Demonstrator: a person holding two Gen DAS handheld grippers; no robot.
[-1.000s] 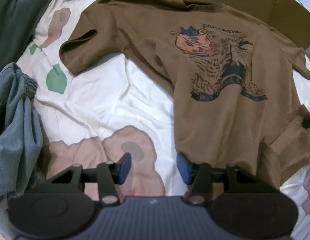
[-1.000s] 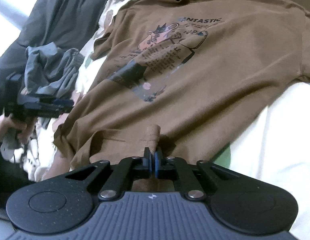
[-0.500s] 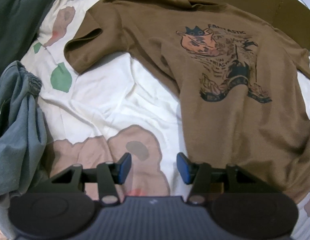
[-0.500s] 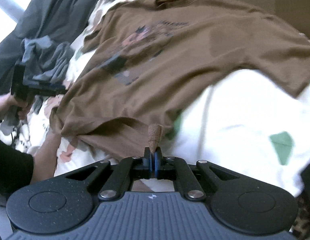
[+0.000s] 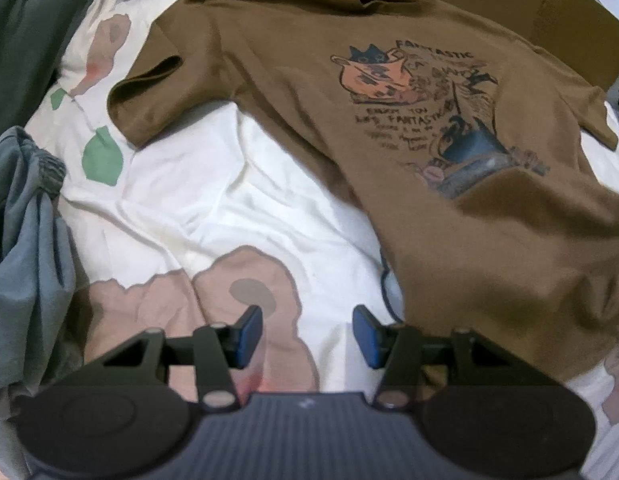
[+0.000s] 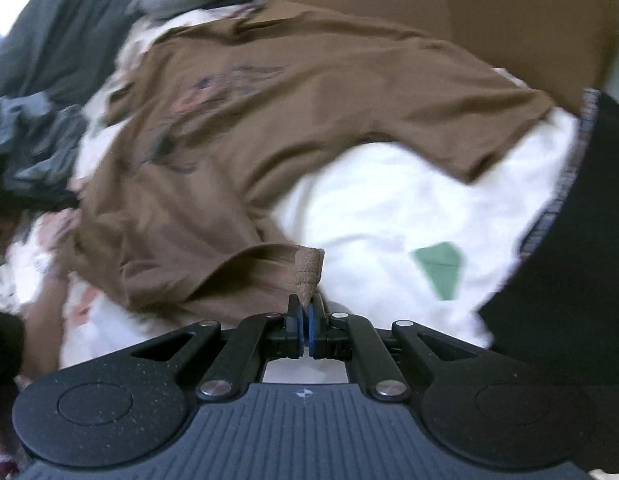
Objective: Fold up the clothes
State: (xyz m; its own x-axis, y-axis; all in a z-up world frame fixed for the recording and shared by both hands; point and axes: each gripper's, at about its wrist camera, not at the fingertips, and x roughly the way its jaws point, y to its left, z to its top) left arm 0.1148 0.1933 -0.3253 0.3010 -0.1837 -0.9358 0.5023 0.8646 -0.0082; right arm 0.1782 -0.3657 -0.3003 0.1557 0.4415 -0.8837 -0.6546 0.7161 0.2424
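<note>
One hem corner of brown T-shirt pinched by right gripper; left gripper spread over bare sheet.

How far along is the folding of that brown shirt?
Barely begun. The shirt lies spread print-up on the bedspread, no fold made. In hand: the right gripper pinches a hem corner. The left gripper hovers open over the bedspread. All folds remain, and the grey clothes are untouched.

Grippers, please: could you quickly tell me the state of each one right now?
Left gripper: open, holding nothing, above the bedsheet.
Right gripper: shut on the hem of the brown T-shirt.
</note>
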